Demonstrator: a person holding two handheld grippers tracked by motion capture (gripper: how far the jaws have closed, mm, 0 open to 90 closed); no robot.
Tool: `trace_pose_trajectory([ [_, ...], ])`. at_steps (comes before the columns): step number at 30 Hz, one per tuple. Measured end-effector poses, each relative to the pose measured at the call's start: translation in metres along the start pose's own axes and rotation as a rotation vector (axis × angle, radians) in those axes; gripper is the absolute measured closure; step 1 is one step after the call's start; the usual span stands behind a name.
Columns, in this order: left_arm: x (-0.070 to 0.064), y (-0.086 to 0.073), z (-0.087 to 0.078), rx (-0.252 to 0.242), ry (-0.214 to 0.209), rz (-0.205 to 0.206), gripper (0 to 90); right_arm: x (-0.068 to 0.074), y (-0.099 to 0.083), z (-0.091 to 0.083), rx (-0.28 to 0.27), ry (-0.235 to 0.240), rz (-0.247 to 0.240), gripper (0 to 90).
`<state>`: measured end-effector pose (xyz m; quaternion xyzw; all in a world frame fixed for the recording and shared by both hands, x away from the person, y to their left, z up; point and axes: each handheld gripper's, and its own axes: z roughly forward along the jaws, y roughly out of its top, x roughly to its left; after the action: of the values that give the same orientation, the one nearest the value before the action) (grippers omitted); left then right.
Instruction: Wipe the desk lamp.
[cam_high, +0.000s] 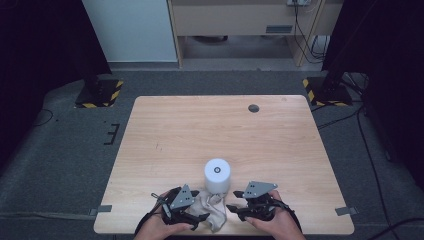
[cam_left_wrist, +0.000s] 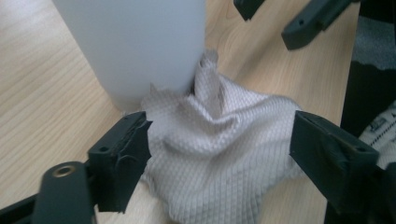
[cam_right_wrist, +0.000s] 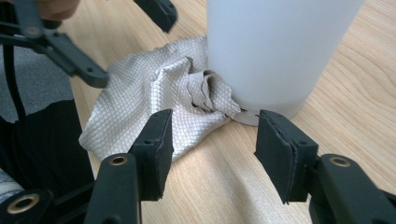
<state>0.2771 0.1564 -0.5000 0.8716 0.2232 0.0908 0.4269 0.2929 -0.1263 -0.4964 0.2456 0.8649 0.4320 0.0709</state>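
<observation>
A white cylindrical container (cam_high: 217, 175) stands upright near the table's front edge. A crumpled beige cloth (cam_high: 212, 206) lies against its base, towards me. My left gripper (cam_high: 200, 216) is open at the cloth's left side; in the left gripper view its jaws straddle the cloth (cam_left_wrist: 219, 149) just before the container (cam_left_wrist: 140, 46). My right gripper (cam_high: 234, 207) is open at the cloth's right side. In the right gripper view the cloth (cam_right_wrist: 159, 98) and the container's base (cam_right_wrist: 275, 51) lie just beyond its jaws, which hold nothing.
The wooden table (cam_high: 200, 130) stretches bare beyond the container, with a round grommet (cam_high: 253, 108) at the back right. Its front edge runs just under my hands. Stand bases with yellow-black stripes (cam_high: 99, 93) sit on the floor behind the table.
</observation>
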Motion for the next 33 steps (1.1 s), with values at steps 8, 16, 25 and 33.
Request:
trace_pose_trajectory([
  [8, -0.006, -0.002, 0.008, 0.024, -0.030, 0.022, 8.3, -0.004, 0.000, -0.006, -0.022, -0.012, 0.012, 46.1],
  [16, -0.002, 0.001, 0.032, 0.082, -0.008, 0.042, 15.4, -0.009, 0.002, -0.011, -0.049, -0.023, 0.027, 45.1],
  [25, 0.005, 0.000, 0.039, 0.109, -0.023, 0.047, 58.4, -0.011, 0.009, -0.021, -0.094, -0.031, 0.034, 44.6],
  [33, 0.010, 0.004, 0.032, 0.103, -0.025, 0.044, 74.4, -0.012, 0.027, -0.023, -0.116, -0.048, 0.027, 31.7],
])
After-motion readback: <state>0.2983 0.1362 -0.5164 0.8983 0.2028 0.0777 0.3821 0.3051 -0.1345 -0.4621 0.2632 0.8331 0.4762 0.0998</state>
